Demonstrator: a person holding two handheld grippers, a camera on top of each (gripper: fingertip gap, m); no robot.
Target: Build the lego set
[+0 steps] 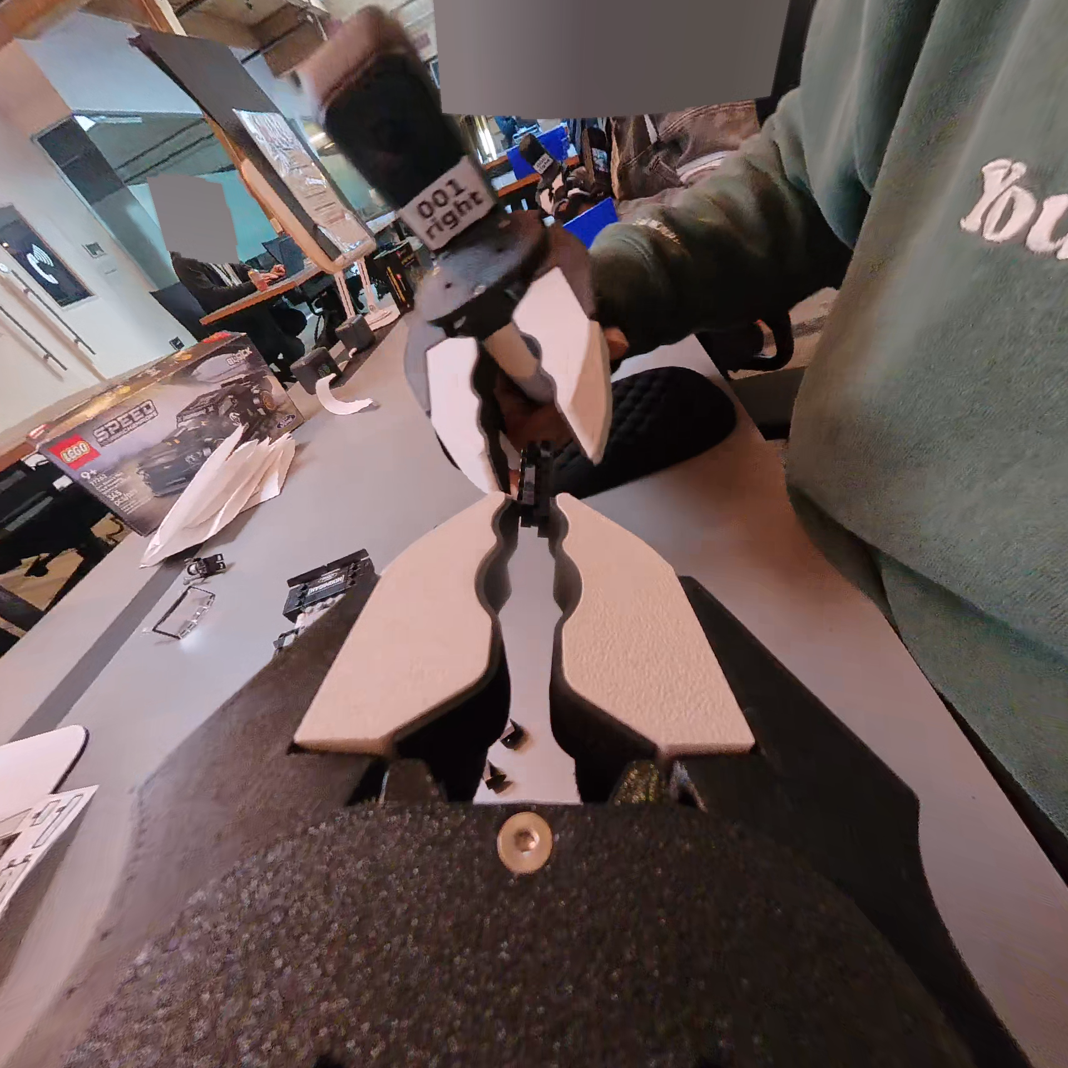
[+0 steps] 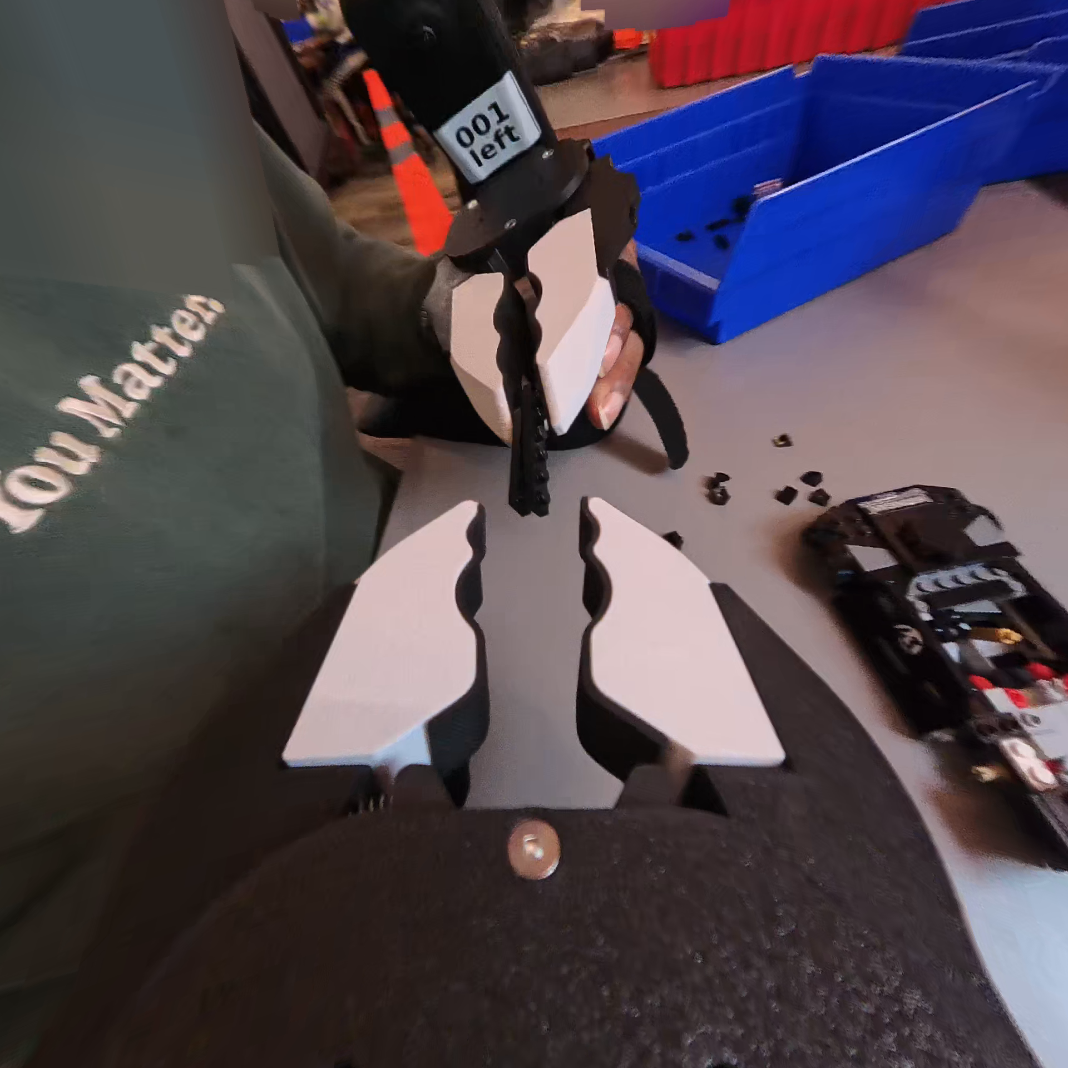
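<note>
The left hand-held gripper (image 1: 530,508) is pinched narrow on a thin black studded lego strip (image 2: 529,462), which juts out past its tips toward the right hand-held gripper (image 2: 531,508); that one stands wide with nothing between its fingers, its tips just short of the strip's free end on either side. Out to the right of the right hand-held gripper, the half-built black car (image 2: 948,624) lies on the grey desk (image 2: 809,404), with small loose black pieces (image 2: 797,491) between it and a blue bin (image 2: 809,191) farther off. Beyond the left hand-held gripper's left side sit the set's box (image 1: 167,427), white paper bags (image 1: 225,491) and a small black sub-assembly (image 1: 329,581). The hold looks slight, only on the strip's end, so a push from the right fingers could pivot or pop it loose, and it would likely drop among the look-alike black bits. How many plates make up the strip is hard to tell, its gripped end is hidden between the pads, and the car is blurred and cut off at the frame edge.
</note>
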